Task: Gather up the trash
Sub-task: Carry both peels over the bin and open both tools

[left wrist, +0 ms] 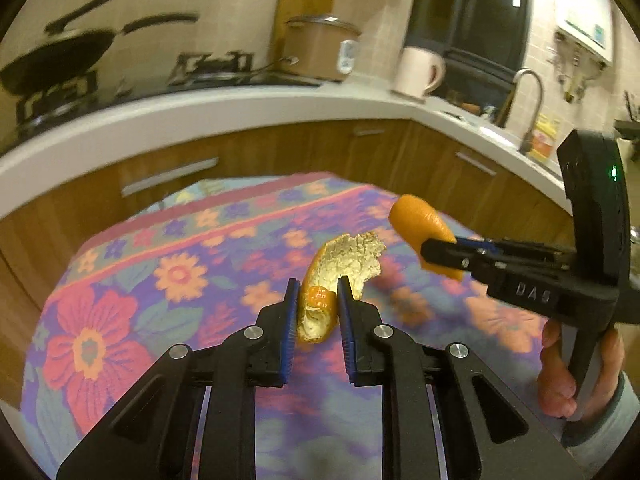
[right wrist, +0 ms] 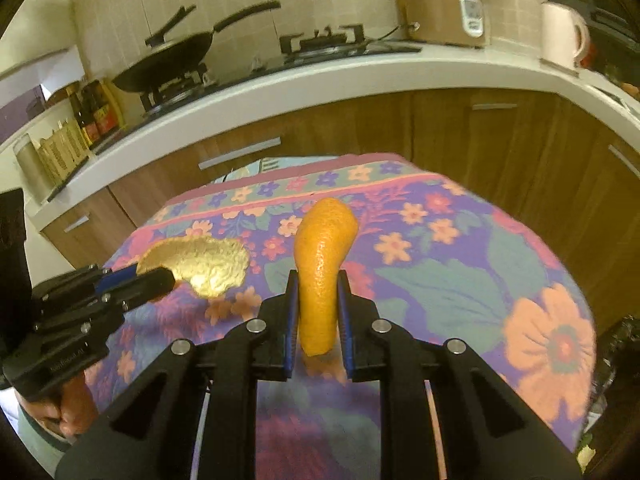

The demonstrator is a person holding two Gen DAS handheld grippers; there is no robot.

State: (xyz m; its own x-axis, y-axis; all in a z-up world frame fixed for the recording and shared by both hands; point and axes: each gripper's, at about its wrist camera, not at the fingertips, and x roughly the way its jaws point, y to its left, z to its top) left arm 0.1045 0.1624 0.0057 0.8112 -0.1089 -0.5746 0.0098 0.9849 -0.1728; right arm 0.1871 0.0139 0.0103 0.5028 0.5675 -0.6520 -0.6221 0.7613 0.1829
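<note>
Gripper [right wrist: 318, 312] around orange peel [right wrist: 324, 264]

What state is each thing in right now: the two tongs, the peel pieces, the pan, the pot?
Left tongs: shut on the pithy peel, held above the floral cloth.
Pithy peel: gripped, white inside showing.
Right tongs: shut on the orange peel.
Orange peel: gripped, upright, orange skin showing.
Pan: sitting on the stove burner.
Pot: lid on, on the counter.
Mug: upright on the counter.
</note>
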